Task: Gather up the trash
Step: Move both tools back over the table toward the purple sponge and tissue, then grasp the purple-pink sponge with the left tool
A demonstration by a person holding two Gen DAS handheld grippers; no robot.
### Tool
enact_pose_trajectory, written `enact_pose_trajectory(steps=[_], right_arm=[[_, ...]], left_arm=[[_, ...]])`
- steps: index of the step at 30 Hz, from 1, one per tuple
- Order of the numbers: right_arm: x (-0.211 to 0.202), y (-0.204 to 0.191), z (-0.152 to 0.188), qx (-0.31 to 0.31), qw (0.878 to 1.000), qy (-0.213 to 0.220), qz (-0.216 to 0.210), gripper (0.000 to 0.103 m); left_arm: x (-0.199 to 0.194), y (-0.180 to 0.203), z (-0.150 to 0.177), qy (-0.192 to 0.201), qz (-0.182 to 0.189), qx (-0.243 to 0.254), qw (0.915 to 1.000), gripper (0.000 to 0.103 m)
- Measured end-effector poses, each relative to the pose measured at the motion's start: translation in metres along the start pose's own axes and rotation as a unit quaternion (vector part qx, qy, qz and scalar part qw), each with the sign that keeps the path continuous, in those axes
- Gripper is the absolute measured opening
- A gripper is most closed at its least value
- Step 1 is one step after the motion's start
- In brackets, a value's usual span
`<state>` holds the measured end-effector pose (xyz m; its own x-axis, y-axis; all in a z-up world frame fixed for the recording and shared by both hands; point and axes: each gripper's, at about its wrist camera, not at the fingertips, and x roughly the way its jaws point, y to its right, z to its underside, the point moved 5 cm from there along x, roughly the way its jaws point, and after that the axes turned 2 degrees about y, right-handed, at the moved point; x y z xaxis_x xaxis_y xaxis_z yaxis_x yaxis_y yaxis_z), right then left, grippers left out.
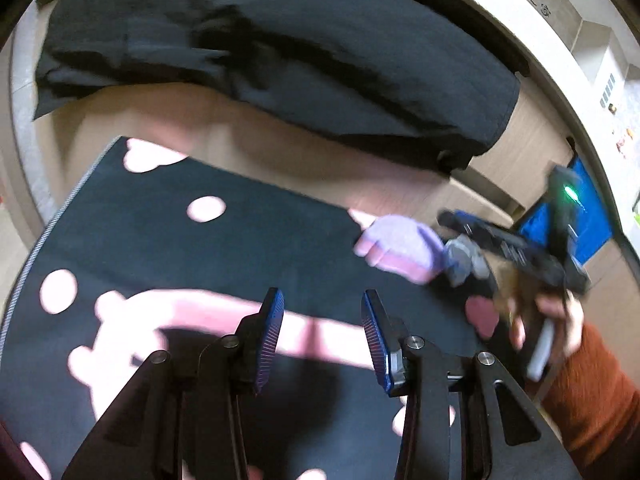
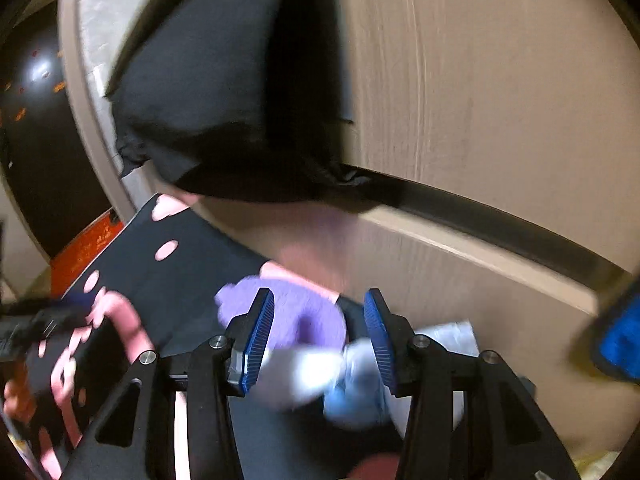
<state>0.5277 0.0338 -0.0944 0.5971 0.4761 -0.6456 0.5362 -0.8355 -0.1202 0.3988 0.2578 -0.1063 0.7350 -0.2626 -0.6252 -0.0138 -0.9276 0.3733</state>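
Pale wood-grain tabletop [image 1: 280, 148] under everything, with a dark mat printed with pink shapes [image 1: 200, 248] spread across the lower half of both views.

Nearest in the left wrist view: left gripper [image 1: 322, 336], blue pads apart, nothing between them, only mat beneath. Farther on, at centre right, a soft purple and pink lump [image 1: 400, 248] lying on the mat's edge, with a crumpled grey-white wad [image 1: 464, 258] touching its right side. Beyond that, at right, the right gripper [image 1: 452, 220] reaching toward the wad, held by a hand [image 1: 560, 324] in a rust-orange sleeve [image 1: 592, 392]. At the top, a large black fabric cushion [image 1: 280, 60].

Nearest in the right wrist view: right gripper [image 2: 318, 340] with jaws standing apart and not pressing on anything; crumpled white and pale-blue wad [image 2: 336, 376] low between the pads, the purple lump [image 2: 304, 316] just behind. Heavily blurred, so probably tissue or wrapper, though hard to say. Blue bin or bag edge [image 2: 620, 340] at far right.

Step in hand, by judgement: closing on the trash. Best done by slowing first, centring the wad between both pads, keeping the purple lump outside the left pad, then squeezing gently and lifting straight before swinging toward the blue container.
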Motion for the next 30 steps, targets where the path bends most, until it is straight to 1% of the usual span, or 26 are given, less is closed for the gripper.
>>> enact_pose_trajectory(steps=[2,5,8,10,13,17,19,20,21,22,23,24,25,27,30], right_arm=[[0.015,0.007,-0.001,0.023,1.000,-0.014,-0.010,0.044],[0.035,0.013,0.005,0.052,0.998,-0.039,-0.023,0.046],[0.039,0.002,0.021,0.071,0.993,-0.062,-0.065,0.047],[0.034,-0.012,0.029,0.058,0.993,-0.067,-0.081,0.047],[0.023,-0.045,0.047,0.027,0.987,-0.090,-0.127,0.047],[0.003,-0.077,0.072,-0.015,0.979,-0.115,-0.168,0.047],[-0.008,-0.087,0.081,-0.035,0.976,-0.120,-0.179,0.046],[-0.016,-0.091,0.084,-0.051,0.977,-0.115,-0.173,0.046],[-0.028,-0.092,0.085,-0.069,0.980,-0.100,-0.158,0.046],[-0.043,-0.093,0.083,-0.087,0.984,-0.075,-0.135,0.046],[-0.053,-0.090,0.080,-0.094,0.986,-0.058,-0.123,0.047],[-0.069,-0.086,0.075,-0.098,0.989,-0.031,-0.107,0.047],[-0.085,-0.080,0.071,-0.096,0.991,-0.006,-0.093,0.048],[-0.107,-0.062,0.067,-0.084,0.994,0.022,-0.064,0.050],[-0.128,-0.024,0.069,-0.044,0.998,0.041,-0.020,0.050]], left_arm=[[-0.013,-0.010,0.007,0.001,-0.003,0.005,1.0000,0.042],[-0.028,-0.025,0.013,0.006,-0.004,-0.006,1.0000,0.042],[-0.032,-0.038,0.015,0.011,-0.005,-0.026,0.9996,0.042],[-0.032,-0.044,0.015,0.014,-0.007,-0.037,0.9992,0.042],[-0.028,-0.044,0.014,0.013,0.000,-0.046,0.9989,0.042],[-0.014,-0.027,0.012,0.006,0.025,-0.036,0.9990,0.042],[-0.004,-0.016,0.008,-0.001,0.038,-0.029,0.9988,0.042],[0.001,-0.012,0.006,-0.005,0.043,-0.029,0.9986,0.042],[0.008,-0.007,0.003,-0.010,0.047,-0.032,0.9983,0.042],[0.014,-0.003,0.000,-0.014,0.046,-0.039,0.9981,0.042],[0.017,-0.001,-0.001,-0.017,0.046,-0.047,0.9977,0.042],[0.021,0.005,-0.002,-0.019,0.051,-0.064,0.9965,0.042],[0.023,0.009,-0.002,-0.018,0.057,-0.074,0.9955,0.043],[0.026,0.022,0.002,-0.015,0.061,-0.090,0.9940,0.046],[0.036,0.040,0.009,-0.021,0.050,-0.096,0.9939,0.046]])
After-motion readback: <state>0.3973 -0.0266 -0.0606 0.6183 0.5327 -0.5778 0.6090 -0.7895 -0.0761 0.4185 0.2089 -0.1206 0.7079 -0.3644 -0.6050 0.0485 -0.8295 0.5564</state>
